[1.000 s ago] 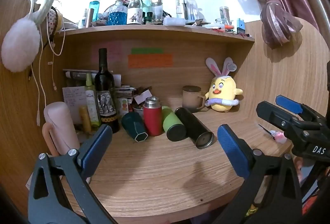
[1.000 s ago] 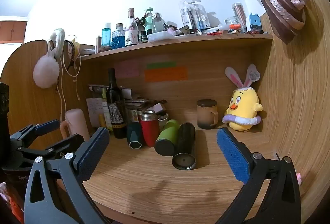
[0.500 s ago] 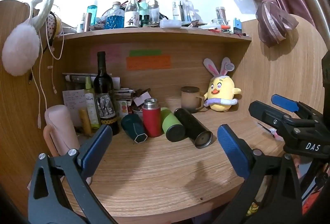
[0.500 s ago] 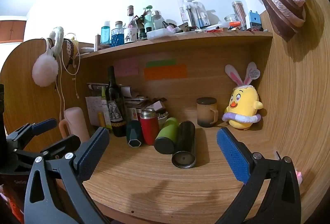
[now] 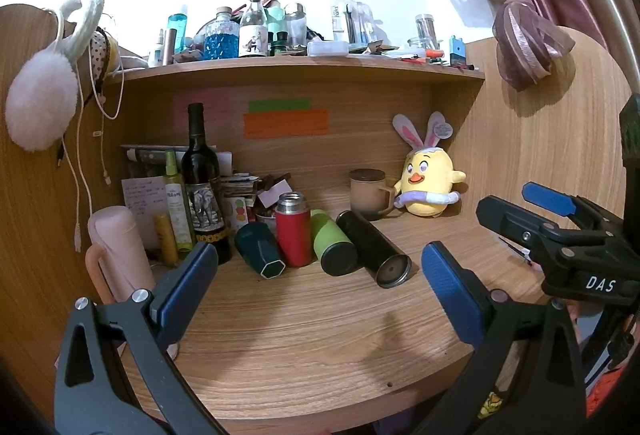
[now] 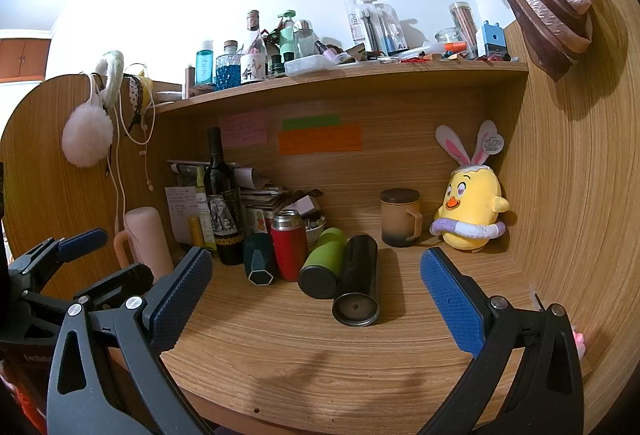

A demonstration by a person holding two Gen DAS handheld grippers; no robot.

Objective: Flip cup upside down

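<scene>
Wood-grain desk point(image 5: 320, 335) w/ a back panel, side walls and an upper shelf point(image 5: 300, 65) crowded w/ bottles; pink curtain point(image 5: 520, 15) tied at the upper right. Cups sit along the desk's back edge, left of centre: black cup point(image 5: 372, 249) on its side, mouth toward the front edge, touching a lying green cup point(image 5: 332, 241); red flask point(image 5: 293, 231) upright beside them; teal cup point(image 5: 260, 251) tipped over. Lidded mug point(image 6: 400, 217) and chick plush point(image 6: 472, 215) at the back right corner.

Left gripper point(image 5: 320, 275) spread wide, holding nothing, over the front edge. Right gripper point(image 6: 316, 287) likewise spread, empty.

Left view alone shows the right tool's "DAS" label; right view alone shows the left tool at far left.
</scene>
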